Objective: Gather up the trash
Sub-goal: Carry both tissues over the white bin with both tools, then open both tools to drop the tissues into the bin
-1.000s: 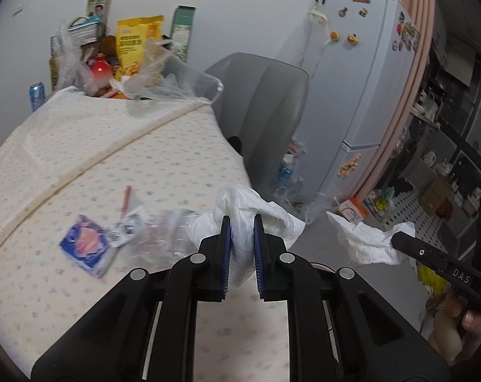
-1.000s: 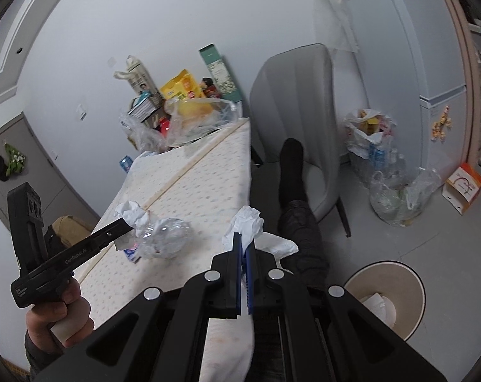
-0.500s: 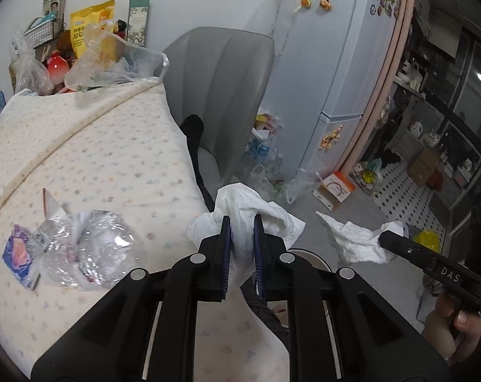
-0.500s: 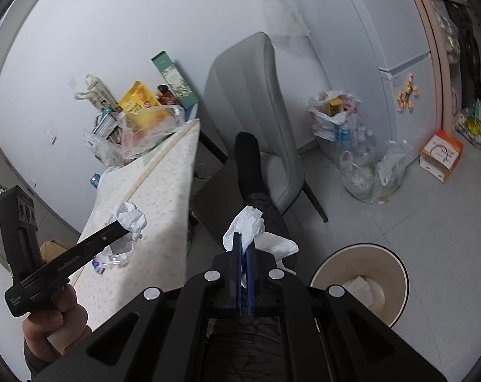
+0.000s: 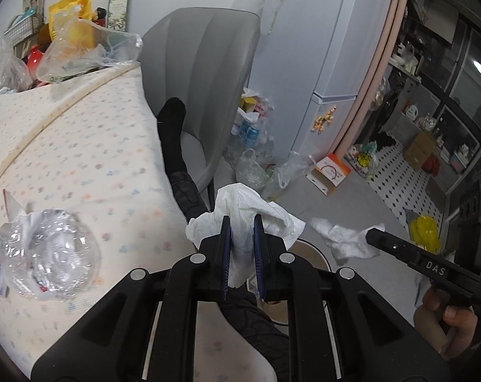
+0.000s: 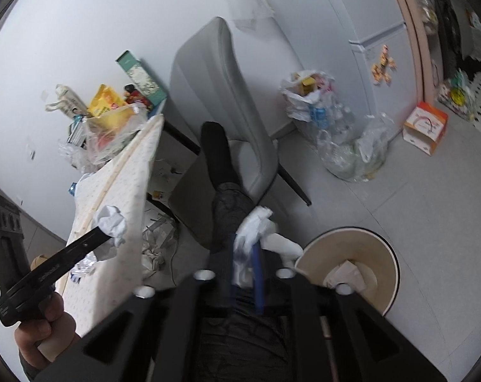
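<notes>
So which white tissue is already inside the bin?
The crumpled tissue lying down inside the beige bin. The wad by the tablecloth edge and the wad over the dark trouser leg are both outside it.

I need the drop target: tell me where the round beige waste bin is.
In the right wrist view, the round beige waste bin stands on the grey floor at lower right, just right of the right gripper, near the grey chair.

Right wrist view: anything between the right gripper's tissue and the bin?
Nothing solid: in the right wrist view the tissue sits between the right gripper's just-opened jaws, left of the bin.
</notes>
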Tool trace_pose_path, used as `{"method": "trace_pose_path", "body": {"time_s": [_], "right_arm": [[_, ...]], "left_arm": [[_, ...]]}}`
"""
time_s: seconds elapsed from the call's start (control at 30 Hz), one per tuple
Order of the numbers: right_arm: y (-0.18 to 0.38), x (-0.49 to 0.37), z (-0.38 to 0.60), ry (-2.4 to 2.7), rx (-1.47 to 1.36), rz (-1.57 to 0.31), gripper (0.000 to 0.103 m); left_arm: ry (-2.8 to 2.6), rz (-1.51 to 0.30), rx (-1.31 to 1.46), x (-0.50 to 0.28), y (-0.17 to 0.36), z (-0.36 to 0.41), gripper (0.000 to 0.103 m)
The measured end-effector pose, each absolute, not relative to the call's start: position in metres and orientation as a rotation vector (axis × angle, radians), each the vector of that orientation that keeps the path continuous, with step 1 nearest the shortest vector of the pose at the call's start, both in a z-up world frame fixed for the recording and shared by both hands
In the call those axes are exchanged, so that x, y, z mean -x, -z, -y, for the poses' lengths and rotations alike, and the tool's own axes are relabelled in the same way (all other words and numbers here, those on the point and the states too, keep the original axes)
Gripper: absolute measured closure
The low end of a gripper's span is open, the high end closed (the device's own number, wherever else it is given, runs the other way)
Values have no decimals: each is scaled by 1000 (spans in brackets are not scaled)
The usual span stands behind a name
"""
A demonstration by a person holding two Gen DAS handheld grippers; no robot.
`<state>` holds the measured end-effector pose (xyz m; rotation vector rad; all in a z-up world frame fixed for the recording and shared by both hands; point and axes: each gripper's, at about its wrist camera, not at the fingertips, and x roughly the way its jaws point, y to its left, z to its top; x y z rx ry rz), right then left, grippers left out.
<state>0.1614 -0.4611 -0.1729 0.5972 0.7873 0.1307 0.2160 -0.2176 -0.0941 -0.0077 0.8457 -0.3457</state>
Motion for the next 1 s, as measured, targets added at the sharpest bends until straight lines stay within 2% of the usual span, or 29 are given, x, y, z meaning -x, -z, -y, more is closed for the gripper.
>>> {"method": "trace_pose_path", "body": {"time_s": [0.03,0.47,0.7,0.77,0.8,0.87,1.0], "right_arm": [[174,-160,464,-119,-594,-780,54],[189,-127,523,-28,-649,-759,53],[189,-106,559,65,-677,-735,40],[189,-102,566,87,-680,-727,36],[190,-101,570,95,-683,-726,34],[191,-99,574,112,-689,-726,32],[195,-101,573,110,-690,-737,32]], "left_arm": [[349,-848,4,-216,95,221,89],[455,-897,-71,-220,110,287,89],[542,-939,-111,-219,122,332,88],[575,-959,-117,-217,127,342,73],[590,-973,-118,-217,130,346,47],[595,-964,-110,-216,130,348,26],[581,-970,-101,-218,130,344,16]]}}
